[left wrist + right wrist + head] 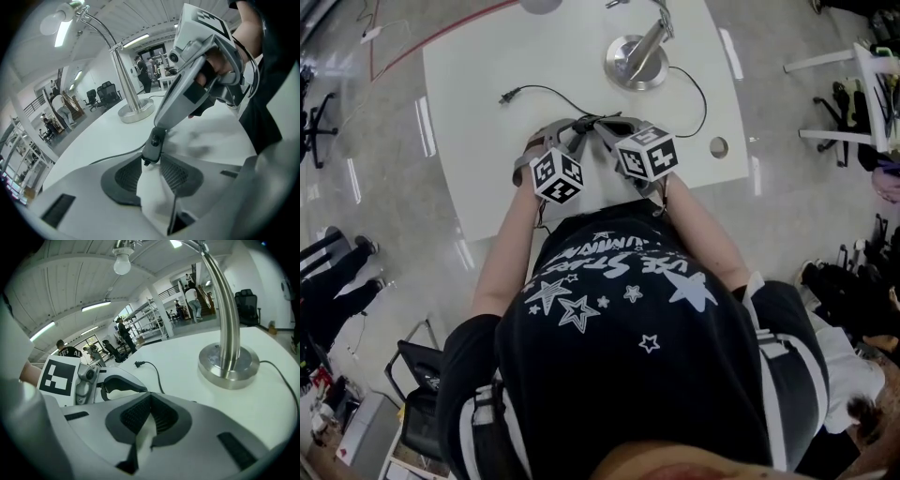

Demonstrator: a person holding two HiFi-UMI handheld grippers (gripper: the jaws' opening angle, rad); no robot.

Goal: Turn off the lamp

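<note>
A silver lamp stands on its round base (636, 62) at the far middle of the white table (478, 141); its bulb (122, 262) hangs on a curved neck. The black cord's plug (504, 97) lies loose on the table. A small black inline switch (152, 146) sits on that cord, lifted off the table. My right gripper (150, 397) is shut, and the left gripper view shows the switch at its tip. My left gripper (151, 158) has its jaws in a V, their tips pinching the switch's lower end. Both grippers meet near the table's front edge (589, 122).
A round cable hole (718, 146) is in the table's right corner. The cord loops from the switch to the lamp base (228, 363). A white chair frame (848, 94) stands to the right, and a person's legs (337, 272) are on the floor to the left.
</note>
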